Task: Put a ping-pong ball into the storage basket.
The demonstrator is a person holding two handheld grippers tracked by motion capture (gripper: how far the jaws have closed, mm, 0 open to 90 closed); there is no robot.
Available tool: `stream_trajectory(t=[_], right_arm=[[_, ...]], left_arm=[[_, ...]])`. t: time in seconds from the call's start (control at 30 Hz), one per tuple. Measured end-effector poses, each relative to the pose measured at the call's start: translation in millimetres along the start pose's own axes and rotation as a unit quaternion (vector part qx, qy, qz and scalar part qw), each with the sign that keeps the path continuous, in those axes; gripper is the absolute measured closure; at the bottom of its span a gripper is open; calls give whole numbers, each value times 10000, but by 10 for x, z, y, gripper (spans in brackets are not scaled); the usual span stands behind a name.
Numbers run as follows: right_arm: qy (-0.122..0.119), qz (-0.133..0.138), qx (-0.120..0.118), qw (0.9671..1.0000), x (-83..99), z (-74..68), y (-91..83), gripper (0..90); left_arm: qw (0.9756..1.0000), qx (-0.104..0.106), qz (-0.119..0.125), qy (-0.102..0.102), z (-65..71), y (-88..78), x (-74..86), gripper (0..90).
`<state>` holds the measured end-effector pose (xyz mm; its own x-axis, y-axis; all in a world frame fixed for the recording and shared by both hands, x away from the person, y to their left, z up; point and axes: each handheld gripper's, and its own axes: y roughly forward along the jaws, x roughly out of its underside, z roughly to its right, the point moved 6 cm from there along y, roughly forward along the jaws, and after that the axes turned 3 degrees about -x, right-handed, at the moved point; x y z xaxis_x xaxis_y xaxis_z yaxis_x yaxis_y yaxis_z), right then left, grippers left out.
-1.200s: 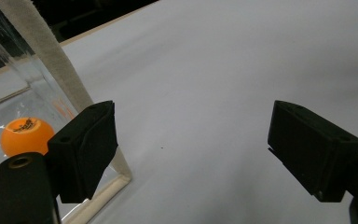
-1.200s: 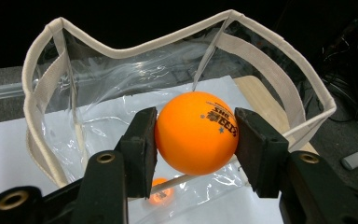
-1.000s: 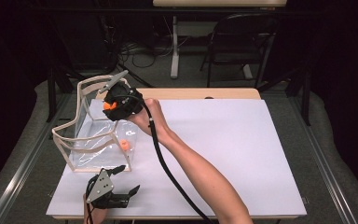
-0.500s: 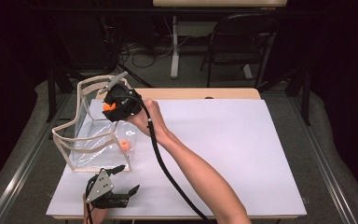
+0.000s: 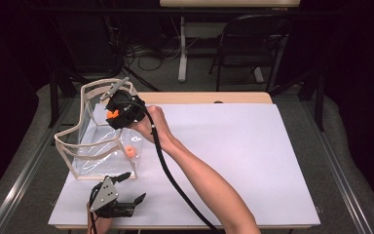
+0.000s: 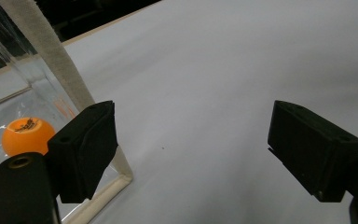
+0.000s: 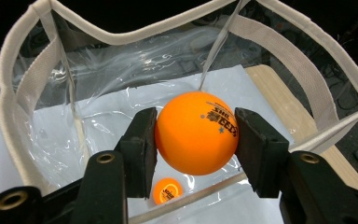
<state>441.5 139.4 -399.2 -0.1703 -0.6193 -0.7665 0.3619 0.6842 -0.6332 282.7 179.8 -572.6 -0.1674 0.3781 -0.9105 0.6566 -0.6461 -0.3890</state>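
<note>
While clamped in right gripper (image 7: 193, 140), orange ball (image 7: 196, 133) above clear bag (image 7: 23, 93).

black two-jaw right gripper (image 5: 111, 108) with orange bits, thick black cable (image 5: 168, 168), left gripper (image 5: 129, 187) topped by grey three-cornered plate (image 5: 106, 193), bare forearms, brass-ringed screw holes

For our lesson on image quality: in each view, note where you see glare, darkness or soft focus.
High view: dark surroundings, the white table brightly lit. Left gripper view: close fingers slightly soft, dim corners. Right gripper view: glare streaks on the clear bag; the held orange ball sharp, its print readable.
</note>
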Motion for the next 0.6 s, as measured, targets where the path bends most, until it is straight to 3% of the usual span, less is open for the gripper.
stream_trajectory(t=[0.43,0.6], right_arm=[[2,-41,57,10000,14,10,38,503],[48,35,103,9999,7,12,16,370]], left_arm=[[10000,3,-13,14,-1,3,0,157],[10000,22,0,8,3,7,-1,157]])
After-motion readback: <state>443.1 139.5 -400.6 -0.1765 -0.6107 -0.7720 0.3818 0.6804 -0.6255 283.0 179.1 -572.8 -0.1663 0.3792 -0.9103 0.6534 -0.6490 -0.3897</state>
